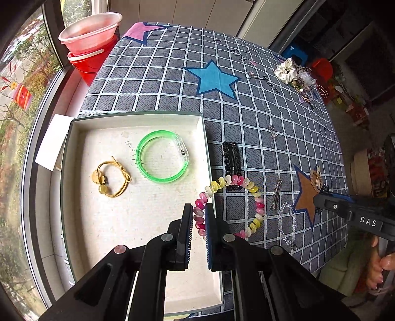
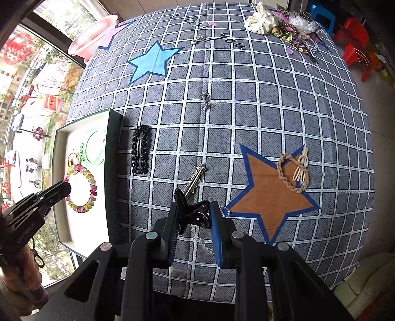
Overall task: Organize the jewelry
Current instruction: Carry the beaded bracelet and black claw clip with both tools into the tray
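Note:
My left gripper (image 1: pixel 198 210) is shut on a pink, white and yellow spiral hair tie (image 1: pixel 256 197) and holds it over the right rim of the shallow white tray (image 1: pixel 138 116); from the right wrist view the tie (image 2: pixel 86 187) hangs over the tray (image 2: pixel 59 133). A green bangle (image 1: pixel 161 156) and a yellow hair tie (image 1: pixel 111 179) lie in the tray. My right gripper (image 2: pixel 195 210) is shut on a black claw clip (image 2: pixel 195 214) above a clear bead bracelet (image 2: pixel 202 243).
On the checked cloth lie a black rhinestone clip (image 2: pixel 141 153), a silver star clip (image 2: pixel 196 179), a braided tie with a shell clip (image 2: pixel 295 172), a small silver piece (image 2: pixel 206 101) and a far pile with a cream scrunchie (image 2: pixel 263 18). Red buckets (image 1: pixel 90 47) stand beyond the table.

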`<state>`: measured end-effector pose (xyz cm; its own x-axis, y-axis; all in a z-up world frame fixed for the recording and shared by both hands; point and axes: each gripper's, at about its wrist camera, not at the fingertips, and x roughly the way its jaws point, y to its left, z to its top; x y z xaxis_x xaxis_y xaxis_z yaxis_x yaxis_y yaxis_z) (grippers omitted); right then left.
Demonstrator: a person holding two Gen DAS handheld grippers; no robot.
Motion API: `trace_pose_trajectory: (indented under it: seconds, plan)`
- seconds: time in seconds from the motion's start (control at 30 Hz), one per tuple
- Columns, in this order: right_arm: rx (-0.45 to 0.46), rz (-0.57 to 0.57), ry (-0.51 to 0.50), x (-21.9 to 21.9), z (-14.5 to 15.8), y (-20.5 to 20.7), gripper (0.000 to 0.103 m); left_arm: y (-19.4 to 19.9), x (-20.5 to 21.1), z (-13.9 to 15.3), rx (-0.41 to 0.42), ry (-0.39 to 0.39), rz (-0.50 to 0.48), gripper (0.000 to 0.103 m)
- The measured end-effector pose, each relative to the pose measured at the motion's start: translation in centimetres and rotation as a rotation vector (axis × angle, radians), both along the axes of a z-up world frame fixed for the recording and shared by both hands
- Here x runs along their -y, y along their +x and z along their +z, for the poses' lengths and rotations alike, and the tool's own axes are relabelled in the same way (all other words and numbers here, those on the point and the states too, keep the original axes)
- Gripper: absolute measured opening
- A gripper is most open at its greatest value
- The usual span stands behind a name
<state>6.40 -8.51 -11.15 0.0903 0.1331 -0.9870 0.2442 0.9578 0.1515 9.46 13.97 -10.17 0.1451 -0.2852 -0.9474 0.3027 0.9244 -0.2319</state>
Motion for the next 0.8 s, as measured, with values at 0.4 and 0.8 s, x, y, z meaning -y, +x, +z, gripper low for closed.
trace_pose_trajectory:
  seconds: [0.4, 0.8]
  plan:
    - [-0.007, 0.128, 0.016, -3.6, 0.3, 0.6, 0.026, -0.2, -4.5, -1.0, -0.011, -0.005, 0.115, 0.017]
    - [-0.036, 0.283, 0.089, -10.4, -0.8, 3.3, 0.026, -0.1, -8.4, -4.1, -0.059, 0.053, 0.218, 0.017]
